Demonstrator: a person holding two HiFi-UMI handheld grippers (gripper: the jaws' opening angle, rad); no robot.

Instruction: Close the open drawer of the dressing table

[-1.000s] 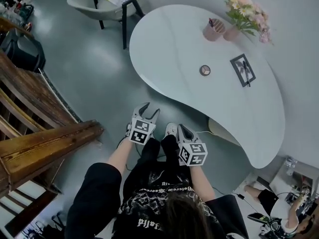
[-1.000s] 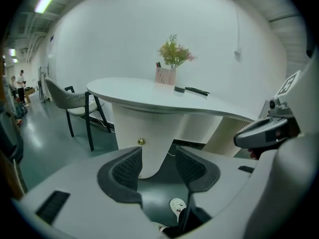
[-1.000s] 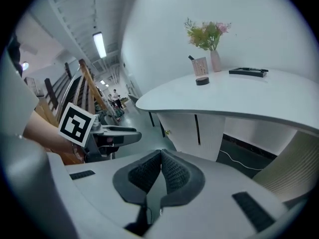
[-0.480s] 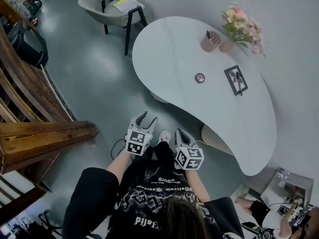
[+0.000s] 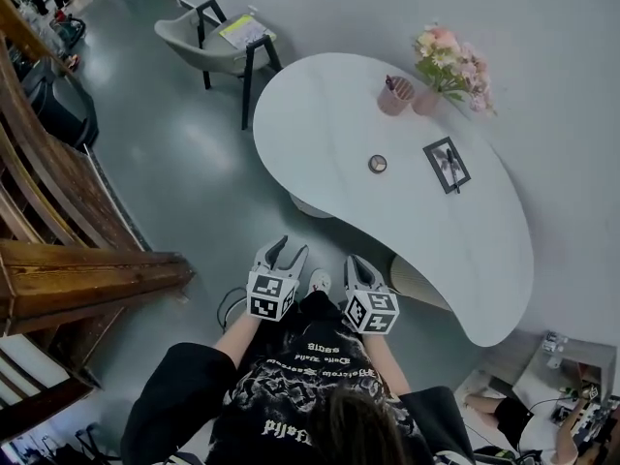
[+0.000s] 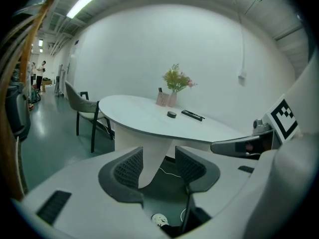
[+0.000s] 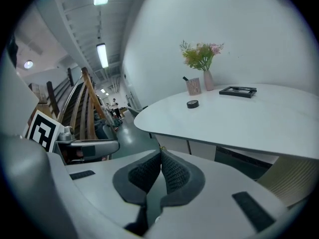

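Note:
The white curved dressing table (image 5: pixel 329 114) stands ahead and to the right of me. Its top also shows in the left gripper view (image 6: pixel 144 116) and the right gripper view (image 7: pixel 259 116). White drawer fronts (image 7: pixel 199 147) sit under the top, with a dark gap (image 7: pixel 244 159) beside them. My left gripper (image 5: pixel 287 250) hangs over the floor short of the table, open and empty (image 6: pixel 158 166). My right gripper (image 5: pixel 356 263) is beside it, near the table's edge, its pads pressed together on nothing (image 7: pixel 160 171).
On the table are a pink cup (image 5: pixel 395 95), a vase of flowers (image 5: pixel 441 56), a small round object (image 5: pixel 377 164) and a framed picture (image 5: pixel 446 164). A ribbed beige stool (image 5: pixel 418 281) sits under the edge. A chair (image 5: pixel 208 42) stands far left, wooden stairs (image 5: pixel 87 269) at left.
The head view has shifted, so the table now sits a little lower and to the left. Both grippers stay low before my body, slightly nearer to me, jaws unchanged.

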